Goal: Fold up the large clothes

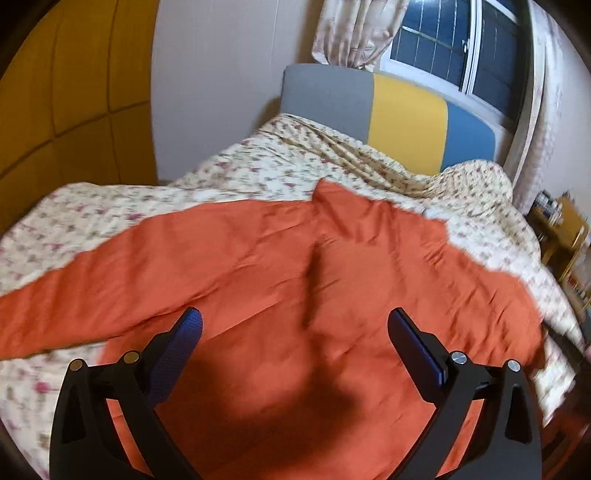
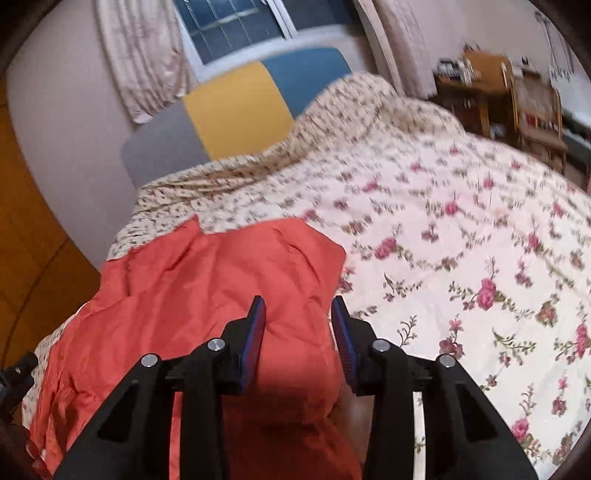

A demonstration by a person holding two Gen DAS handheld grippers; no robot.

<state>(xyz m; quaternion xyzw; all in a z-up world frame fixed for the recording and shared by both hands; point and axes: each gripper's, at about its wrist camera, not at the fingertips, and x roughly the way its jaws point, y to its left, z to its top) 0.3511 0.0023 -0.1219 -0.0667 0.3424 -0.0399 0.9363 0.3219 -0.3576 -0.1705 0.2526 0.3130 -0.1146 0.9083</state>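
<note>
- On the bed, an orange garment (image 1: 295, 280) lies spread over a floral quilt (image 1: 122, 206), one sleeve stretched out toward the left of the left wrist view.
- Left gripper (image 1: 295, 321): fingers spread wide, nothing between them; it hangs above the near middle of the garment. Whether it touches the cloth cannot be told.
- Right gripper (image 2: 298, 308): fingers parted, less widely than the left. Orange fabric shows in the gap between the blue pads (image 2: 255, 332); the pads are not pressed onto it.
- Right wrist view: the garment's right edge runs just beside the right-hand finger, with bare quilt to the right of it.
- Cloth is creased, with a ridge running down its middle in the left wrist view.
- Far end: headboard (image 1: 402, 122) in grey, yellow and blue panels; window (image 1: 454, 40) with patterned curtain (image 1: 354, 33) behind it.
- Far right: wooden furniture (image 2: 517, 96), blurred.
- Left: orange-brown panelled wall (image 1: 66, 85).
</note>
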